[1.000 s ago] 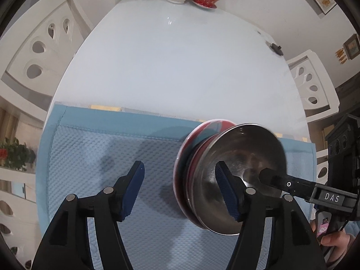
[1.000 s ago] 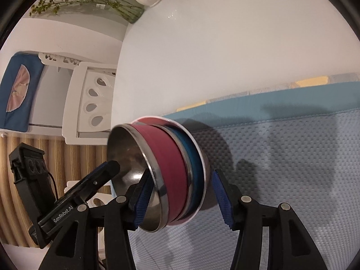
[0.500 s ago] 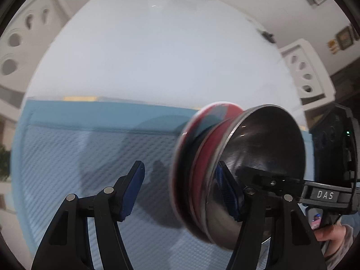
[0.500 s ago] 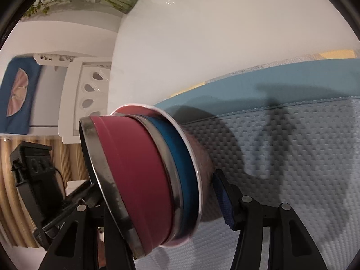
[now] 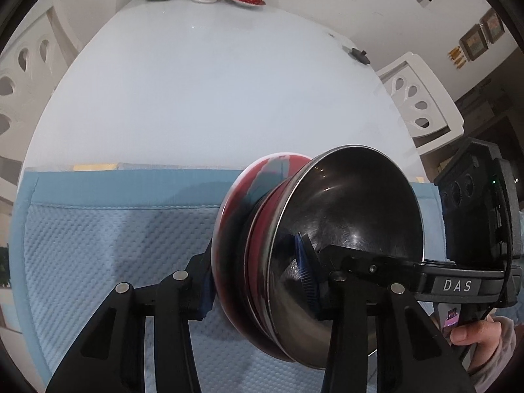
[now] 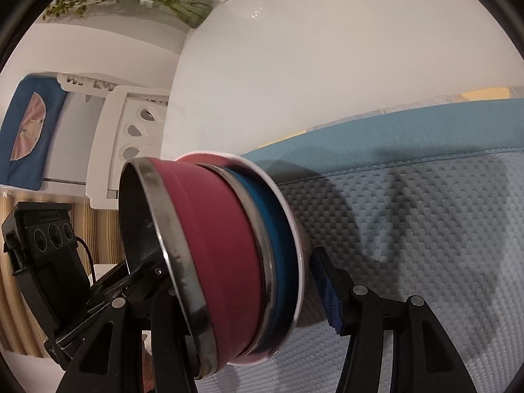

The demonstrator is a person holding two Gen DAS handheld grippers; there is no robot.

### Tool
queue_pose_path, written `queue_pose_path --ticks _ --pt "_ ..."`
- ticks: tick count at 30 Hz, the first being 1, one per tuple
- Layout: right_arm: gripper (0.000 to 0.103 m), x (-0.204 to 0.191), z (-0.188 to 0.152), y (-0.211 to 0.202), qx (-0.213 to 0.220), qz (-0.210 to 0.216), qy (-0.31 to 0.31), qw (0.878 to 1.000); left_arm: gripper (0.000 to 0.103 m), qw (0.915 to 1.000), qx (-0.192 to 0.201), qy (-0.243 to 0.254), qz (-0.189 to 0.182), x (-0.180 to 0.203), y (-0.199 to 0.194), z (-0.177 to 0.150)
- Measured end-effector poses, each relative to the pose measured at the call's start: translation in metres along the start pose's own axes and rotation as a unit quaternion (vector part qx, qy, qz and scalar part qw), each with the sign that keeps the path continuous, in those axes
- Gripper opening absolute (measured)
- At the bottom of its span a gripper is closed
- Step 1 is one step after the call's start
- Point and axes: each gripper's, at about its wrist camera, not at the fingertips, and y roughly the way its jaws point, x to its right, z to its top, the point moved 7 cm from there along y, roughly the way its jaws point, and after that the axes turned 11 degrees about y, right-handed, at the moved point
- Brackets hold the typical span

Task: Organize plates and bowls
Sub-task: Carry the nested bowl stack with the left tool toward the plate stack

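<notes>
**Tilted stack held on edge, contacts partly hidden**

The stack [image 5: 314,255] of red bowl [image 6: 213,262], blue bowl [image 6: 278,258] and plate [image 5: 235,216] is clamped by the left gripper [image 5: 258,281] at 6 o'clock above the blue mat [image 5: 98,245]. The right gripper [image 6: 249,298] straddles it; its left finger is hidden, so closure cannot be judged.

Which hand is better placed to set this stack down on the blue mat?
Left. The left gripper clamps the stack, plate to top bowl; the right gripper's visible pad stands off the plate.
</notes>
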Motion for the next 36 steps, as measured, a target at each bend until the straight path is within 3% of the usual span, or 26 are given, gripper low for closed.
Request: queue_pose_path --ticks 9,18,28,36 --pt "0.054 0.002 -0.020 -0.018 -0.005 0.012 0.020 1.000 0.039 0.9998 0.000 0.020 -0.008 0.016 -0.016 -0.006" --pt "0.054 -0.002 -0.047 -0.055 0.017 0.013 0.032 0.999 0.039 0.9990 0.006 0.037 -0.023 0.044 -0.046 -0.023" --pt "0.053 -0.007 -0.104 -0.072 0.015 0.022 0.056 0.998 0.039 0.9986 -0.011 0.048 -0.017 0.059 -0.080 -0.064" --pt "0.054 0.000 -0.142 -0.084 -0.006 0.014 0.046 0.999 0.039 0.9997 -0.013 0.019 -0.012 0.071 -0.094 -0.097"
